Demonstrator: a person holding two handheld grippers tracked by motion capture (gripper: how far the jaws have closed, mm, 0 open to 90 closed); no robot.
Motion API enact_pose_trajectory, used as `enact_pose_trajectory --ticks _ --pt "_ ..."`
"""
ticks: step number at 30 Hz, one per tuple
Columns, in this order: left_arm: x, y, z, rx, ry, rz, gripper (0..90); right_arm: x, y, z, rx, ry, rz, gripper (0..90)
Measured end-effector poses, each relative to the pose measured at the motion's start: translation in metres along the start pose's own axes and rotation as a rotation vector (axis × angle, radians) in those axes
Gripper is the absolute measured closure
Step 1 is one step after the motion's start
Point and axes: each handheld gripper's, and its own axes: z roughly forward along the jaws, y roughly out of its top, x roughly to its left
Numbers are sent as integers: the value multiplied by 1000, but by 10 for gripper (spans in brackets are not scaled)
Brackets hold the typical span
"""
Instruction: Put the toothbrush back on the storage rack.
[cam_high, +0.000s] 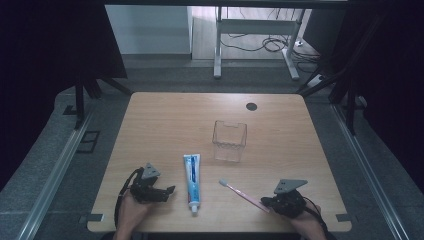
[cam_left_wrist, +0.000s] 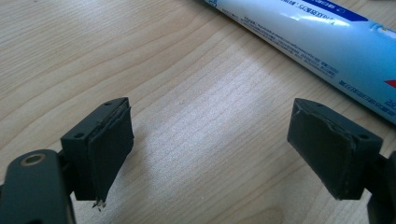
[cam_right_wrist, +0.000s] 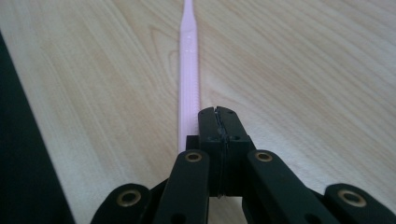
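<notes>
The right gripper (cam_right_wrist: 218, 112) has its black fingers closed beside a slim pink toothbrush (cam_right_wrist: 188, 70); the left gripper (cam_left_wrist: 210, 144) gapes over grainy wooden surface (cam_left_wrist: 196, 70) near a glossy toothpaste tube (cam_left_wrist: 317, 37).

On my counter (cam_high: 160, 120) I counted one toothpaste tube (cam_high: 192, 181), one pink toothbrush (cam_high: 243, 195) and one clear plastic cup (cam_high: 229, 140); I held two grippers, one in each hand.

Small dark print is seen along the toothpaste tube (cam_left_wrist: 317, 44), too fine to be read. A red mark and blue band are carried on it, unreadable too. No other lettering can be made out.
</notes>
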Motion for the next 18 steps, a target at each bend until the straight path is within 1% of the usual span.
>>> enact_pose_trajectory --ticks 3,7,12,14,18 --pt "0 0 0 0 0 0 145 2 0 -1 6 -4 -7 896" --pt "0 0 0 -2 -3 -5 145 -1 0 -5 -12 -10 8 890" --pt "0 0 0 -1 1 -7 145 -4 1 -8 -17 -12 19 823" --pt "0 -1 0 0 3 -1 146 -4 1 -8 -16 -14 25 793" --pt "-1 -1 -1 0 4 -4 149 -5 1 -9 -14 -27 35 748"
